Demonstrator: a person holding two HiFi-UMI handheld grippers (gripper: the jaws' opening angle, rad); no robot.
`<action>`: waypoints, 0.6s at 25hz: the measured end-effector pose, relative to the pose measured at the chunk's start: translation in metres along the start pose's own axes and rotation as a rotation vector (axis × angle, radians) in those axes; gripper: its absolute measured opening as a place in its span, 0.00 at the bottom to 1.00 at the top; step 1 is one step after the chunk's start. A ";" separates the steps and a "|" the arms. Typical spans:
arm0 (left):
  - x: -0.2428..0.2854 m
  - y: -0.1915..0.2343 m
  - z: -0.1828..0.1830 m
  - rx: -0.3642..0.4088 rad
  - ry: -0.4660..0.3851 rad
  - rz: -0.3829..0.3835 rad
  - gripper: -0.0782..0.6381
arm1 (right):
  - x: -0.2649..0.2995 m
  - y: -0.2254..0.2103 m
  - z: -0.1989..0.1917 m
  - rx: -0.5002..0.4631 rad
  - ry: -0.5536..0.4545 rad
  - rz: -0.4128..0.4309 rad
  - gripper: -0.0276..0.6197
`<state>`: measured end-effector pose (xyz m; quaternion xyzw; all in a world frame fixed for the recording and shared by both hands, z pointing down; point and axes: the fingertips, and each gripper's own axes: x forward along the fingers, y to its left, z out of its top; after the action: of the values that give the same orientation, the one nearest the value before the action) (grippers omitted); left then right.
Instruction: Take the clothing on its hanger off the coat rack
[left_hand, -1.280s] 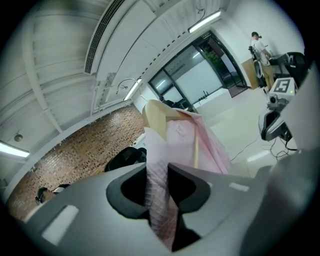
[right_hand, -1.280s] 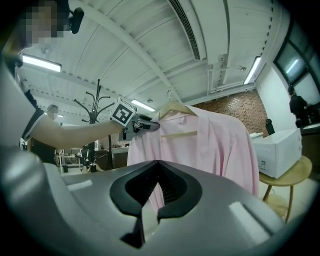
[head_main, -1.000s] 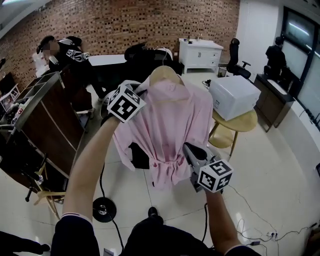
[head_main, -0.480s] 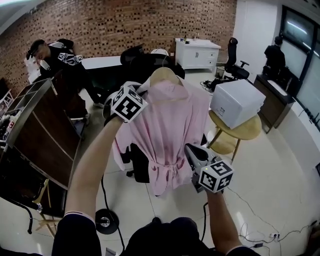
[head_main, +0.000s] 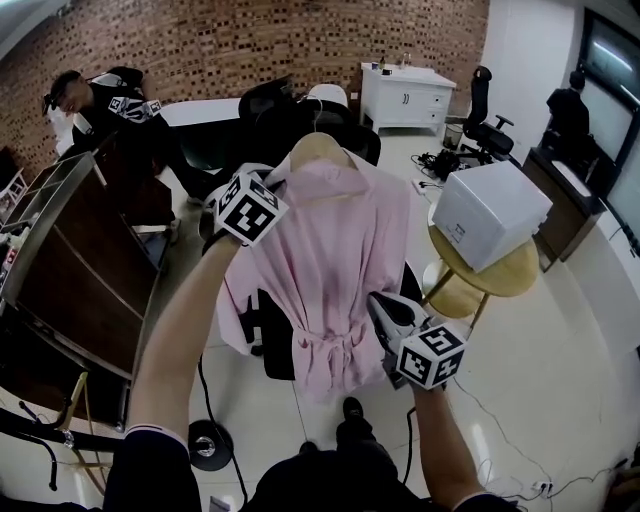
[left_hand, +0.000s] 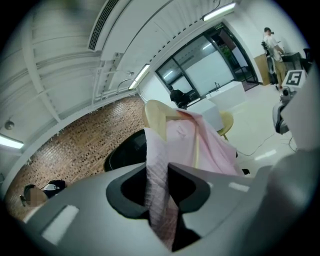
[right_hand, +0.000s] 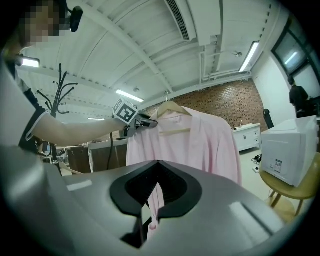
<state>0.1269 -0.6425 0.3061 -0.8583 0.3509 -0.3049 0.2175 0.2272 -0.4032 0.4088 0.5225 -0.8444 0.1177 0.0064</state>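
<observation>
Pink quilted robe (head_main: 335, 270) hangs on curved wooden hanger (head_main: 322, 150).

Left tool (head_main: 280, 180), right tool (head_main: 381, 306) hold pink robe (head_main: 335, 250).

To my right a white box (head_main: 490, 228) sits on a round wooden table (head_main: 512, 284). Ahead, by the brick wall (head_main: 250, 45), a white cabinet (head_main: 405, 97) — a black chair (head_main: 488, 122) near its right. A dark shelf unit (head_main: 70, 265) stands at my left.

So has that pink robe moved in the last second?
Yes. The pink robe has drifted left, away from the white box; their edges met before, now floor shows between them.
</observation>
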 end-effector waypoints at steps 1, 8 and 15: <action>0.010 0.001 -0.004 -0.004 0.013 0.002 0.25 | 0.006 -0.009 -0.001 0.007 0.006 0.005 0.05; 0.077 0.001 -0.041 -0.064 0.088 -0.011 0.25 | 0.045 -0.062 -0.012 0.049 0.060 0.027 0.05; 0.128 -0.019 -0.077 -0.121 0.145 -0.041 0.25 | 0.060 -0.095 -0.035 0.088 0.116 0.028 0.05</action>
<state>0.1566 -0.7365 0.4206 -0.8526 0.3659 -0.3487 0.1329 0.2804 -0.4893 0.4695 0.5025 -0.8440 0.1849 0.0306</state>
